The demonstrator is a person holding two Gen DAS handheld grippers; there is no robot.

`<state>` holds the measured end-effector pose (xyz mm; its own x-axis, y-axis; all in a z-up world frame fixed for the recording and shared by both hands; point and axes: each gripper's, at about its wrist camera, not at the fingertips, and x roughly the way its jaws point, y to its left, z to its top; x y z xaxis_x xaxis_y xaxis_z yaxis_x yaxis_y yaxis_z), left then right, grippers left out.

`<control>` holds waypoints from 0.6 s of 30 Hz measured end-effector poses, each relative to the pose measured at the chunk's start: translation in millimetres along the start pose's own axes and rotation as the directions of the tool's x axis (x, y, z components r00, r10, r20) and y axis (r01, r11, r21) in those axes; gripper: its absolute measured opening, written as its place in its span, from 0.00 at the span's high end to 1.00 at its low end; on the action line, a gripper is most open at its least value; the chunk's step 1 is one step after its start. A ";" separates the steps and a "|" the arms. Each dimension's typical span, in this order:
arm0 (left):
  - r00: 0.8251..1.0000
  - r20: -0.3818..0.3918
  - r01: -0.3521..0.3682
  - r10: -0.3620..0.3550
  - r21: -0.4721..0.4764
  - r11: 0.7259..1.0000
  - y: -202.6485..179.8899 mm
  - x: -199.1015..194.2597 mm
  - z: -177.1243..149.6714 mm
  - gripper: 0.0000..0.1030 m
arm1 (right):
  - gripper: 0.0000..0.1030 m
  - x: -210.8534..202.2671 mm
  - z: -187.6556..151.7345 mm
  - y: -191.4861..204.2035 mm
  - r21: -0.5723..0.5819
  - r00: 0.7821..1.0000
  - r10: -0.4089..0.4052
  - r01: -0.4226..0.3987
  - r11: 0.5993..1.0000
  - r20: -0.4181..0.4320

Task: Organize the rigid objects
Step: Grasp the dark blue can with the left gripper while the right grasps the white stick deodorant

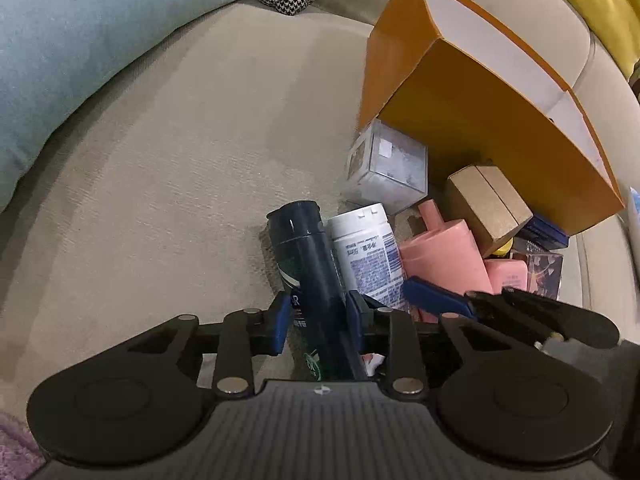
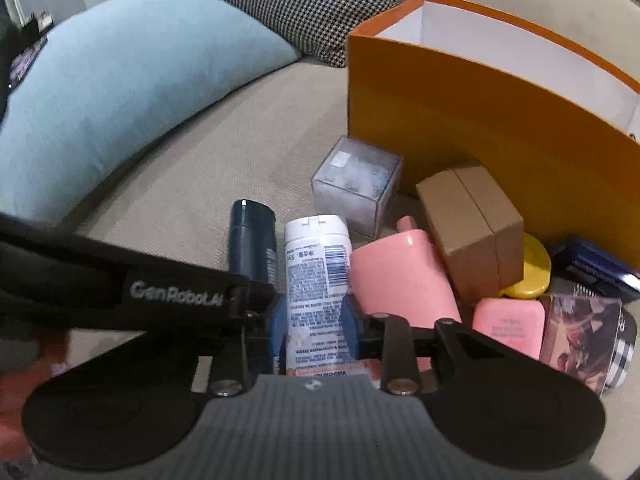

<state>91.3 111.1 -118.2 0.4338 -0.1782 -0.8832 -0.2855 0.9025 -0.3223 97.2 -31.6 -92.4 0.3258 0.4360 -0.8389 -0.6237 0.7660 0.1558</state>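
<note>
Left wrist view shows a broad, ribbed beige sofa seat (image 1: 160, 208) lying bare and open to the left of the left gripper (image 1: 318, 322), whose blue pads sit against both sides of one dark, glossy spray can (image 1: 308, 264) lying flat, while ahead and to its right stands one tall orange cardboard box (image 1: 500, 128), open-topped and white inside. Right wrist view has the right gripper (image 2: 314, 330) with its pads closed against one white plastic bottle (image 2: 318, 268) lying beside that can, with one clear cube case (image 2: 356, 184), one brown box (image 2: 472, 228) and two pink containers (image 2: 400, 280) crowded ahead and to its right, touching the orange wall.
</note>
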 end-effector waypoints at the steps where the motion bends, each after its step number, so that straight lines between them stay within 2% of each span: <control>1: 1.000 -0.004 0.000 0.000 -0.007 1.000 2.0 -1.0 0.2 0.70 | 0.64 1.8 0.2 1.7 -0.002 1.000 -0.002 0.002 1.000 -0.001; 4: 1.000 -0.011 -0.004 0.004 -0.019 1.000 6.6 -3.5 0.7 0.70 | 0.59 6.3 1.9 11.0 -0.062 1.000 -0.027 0.027 0.998 0.006; 6: 1.000 -0.008 -0.011 0.011 -0.035 0.999 13.3 -4.6 -0.1 0.69 | 0.52 10.5 4.5 15.4 -0.103 0.999 -0.037 0.038 0.994 0.006; 9: 1.000 -0.007 0.007 -0.007 -0.055 0.998 19.8 -3.0 0.2 0.68 | 0.45 15.3 6.4 21.4 -0.151 0.998 -0.055 0.057 0.987 0.016; 14: 1.000 0.015 0.013 -0.012 -0.045 0.999 22.1 0.6 -2.2 0.67 | 0.46 25.8 5.2 35.6 -0.249 0.989 -0.143 0.144 0.958 0.022; 18: 0.999 0.028 0.030 -0.028 -0.046 0.999 26.3 1.1 -6.4 0.67 | 0.44 28.0 4.6 35.2 -0.265 0.989 -0.149 0.150 0.952 0.025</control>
<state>78.8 132.1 -129.8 0.4655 -0.1926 -0.8639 -0.3113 0.8780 -0.3635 87.7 9.8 -108.0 0.4326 0.3290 -0.8394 -0.7337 0.6695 -0.1157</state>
